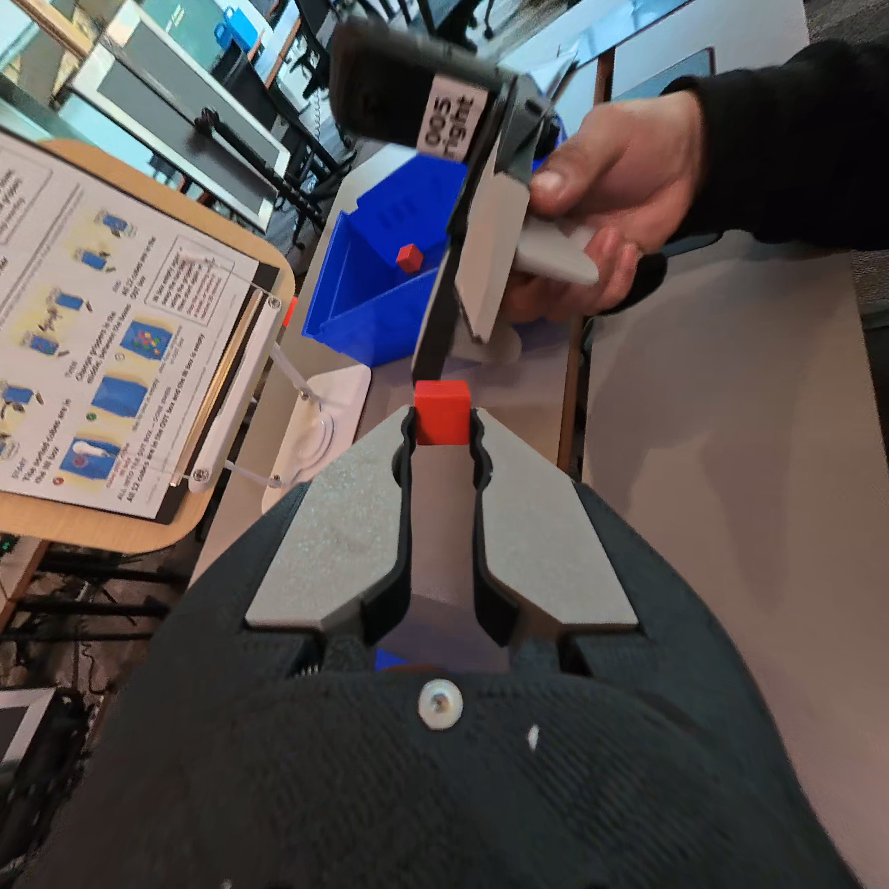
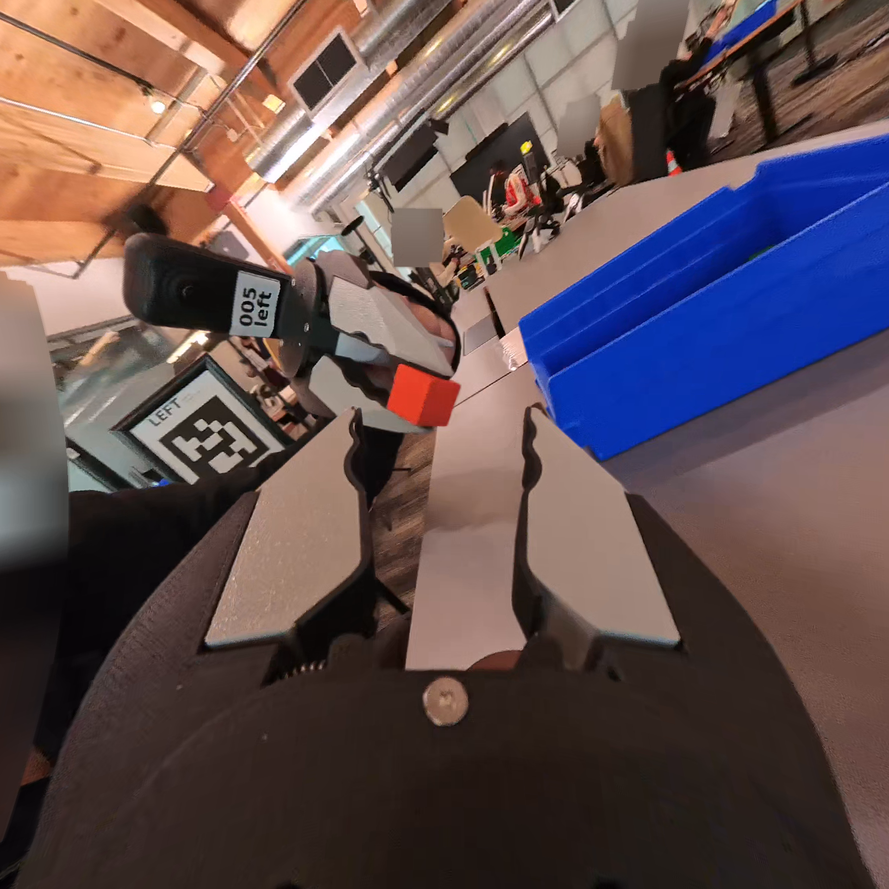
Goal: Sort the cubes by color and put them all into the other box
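While the left gripper pinches a red cube near the box, the right gripper gapes empty; one red cube lies inside, perhaps more remain.

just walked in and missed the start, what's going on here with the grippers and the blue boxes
A person holds a gripper in each hand. The left gripper is shut on a red cube, held up in the air. The right gripper is open and empty, close to that cube. Behind them on the table, a blue box already holds another red cube.
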Demonstrator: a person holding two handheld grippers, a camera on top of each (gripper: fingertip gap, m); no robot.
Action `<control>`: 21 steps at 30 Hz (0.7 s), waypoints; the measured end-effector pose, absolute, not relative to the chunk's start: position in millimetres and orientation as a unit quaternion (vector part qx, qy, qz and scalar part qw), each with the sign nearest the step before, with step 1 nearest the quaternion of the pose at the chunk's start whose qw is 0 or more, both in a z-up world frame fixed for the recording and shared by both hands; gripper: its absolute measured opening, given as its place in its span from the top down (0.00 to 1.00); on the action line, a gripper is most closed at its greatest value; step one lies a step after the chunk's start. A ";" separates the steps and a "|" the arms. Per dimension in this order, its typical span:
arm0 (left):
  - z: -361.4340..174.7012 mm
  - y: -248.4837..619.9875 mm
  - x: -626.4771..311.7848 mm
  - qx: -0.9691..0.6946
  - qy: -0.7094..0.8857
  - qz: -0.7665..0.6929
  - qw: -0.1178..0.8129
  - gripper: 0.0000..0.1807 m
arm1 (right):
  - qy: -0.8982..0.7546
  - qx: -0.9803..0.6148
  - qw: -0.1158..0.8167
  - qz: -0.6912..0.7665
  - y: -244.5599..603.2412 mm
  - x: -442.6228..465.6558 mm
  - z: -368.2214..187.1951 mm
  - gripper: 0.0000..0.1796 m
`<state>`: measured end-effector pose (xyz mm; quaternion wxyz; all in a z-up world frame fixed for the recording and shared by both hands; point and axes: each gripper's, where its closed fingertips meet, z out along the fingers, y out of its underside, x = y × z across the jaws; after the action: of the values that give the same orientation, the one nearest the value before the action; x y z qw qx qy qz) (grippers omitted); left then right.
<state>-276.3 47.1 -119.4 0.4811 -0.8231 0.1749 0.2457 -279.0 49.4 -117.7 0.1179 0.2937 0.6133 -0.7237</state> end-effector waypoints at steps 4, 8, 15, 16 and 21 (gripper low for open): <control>-118.2 59.2 -263.4 -0.818 0.196 0.238 0.486 0.90 | 0.598 0.277 0.167 -0.733 42.4 -272.8 -115.4 0.74; -120.6 65.0 -267.3 -0.818 0.191 0.247 0.483 0.89 | 0.582 0.266 0.189 -0.745 45.5 -270.7 -109.9 0.85; -110.1 60.2 -282.4 -0.807 0.131 0.259 0.514 0.87 | 0.562 0.259 0.131 -0.774 64.0 -275.1 -92.8 0.85; -108.3 55.7 -284.5 -0.805 0.119 0.258 0.521 0.86 | 0.557 0.256 0.106 -0.783 70.6 -275.9 -86.3 0.85; -118.3 12.0 -331.8 -0.817 0.007 0.303 0.491 0.88 | 0.501 0.307 -0.239 -0.773 156.3 -297.9 -49.7 0.85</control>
<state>-331.8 12.0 -118.3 0.4905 -0.8172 0.0065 0.3025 -297.9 156.3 -49.7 -0.2394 0.3067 0.5011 -0.7730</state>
